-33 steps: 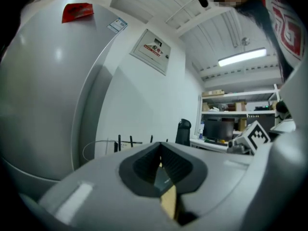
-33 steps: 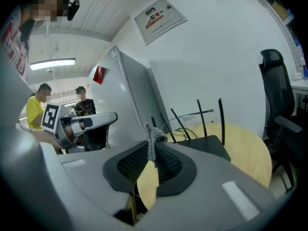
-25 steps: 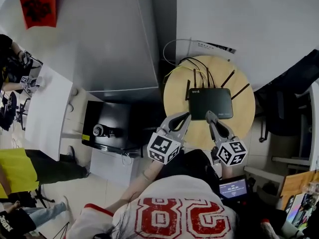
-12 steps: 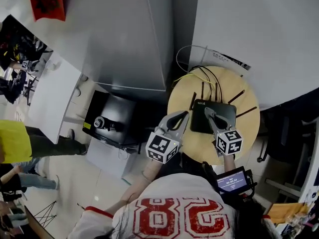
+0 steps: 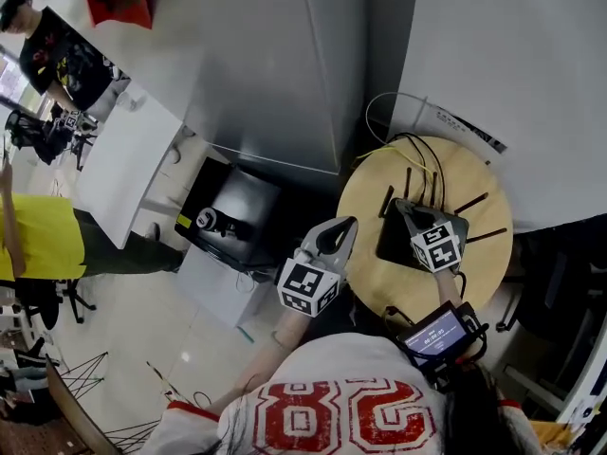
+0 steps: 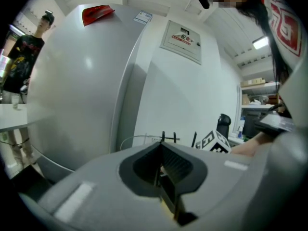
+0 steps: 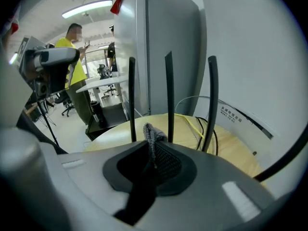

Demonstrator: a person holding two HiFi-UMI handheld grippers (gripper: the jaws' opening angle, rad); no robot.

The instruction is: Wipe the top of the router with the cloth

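The left gripper point(image 5: 343, 226) hangs with jaws pressed together on nothing, beside the round table point(image 5: 372, 287), while to its right the right gripper point(image 5: 406, 209) pinches the grey cloth point(image 7: 150, 137) over the black router point(image 5: 394, 246), whose antennas point(image 7: 168, 95) stand just ahead of its jaws.

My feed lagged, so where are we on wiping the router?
Done: the cloth is picked up, pinched in the right gripper. In hand: that gripper is over the router top. Remaining: the wiping strokes; I can't tell how much is wiped. The left gripper is shut, empty.
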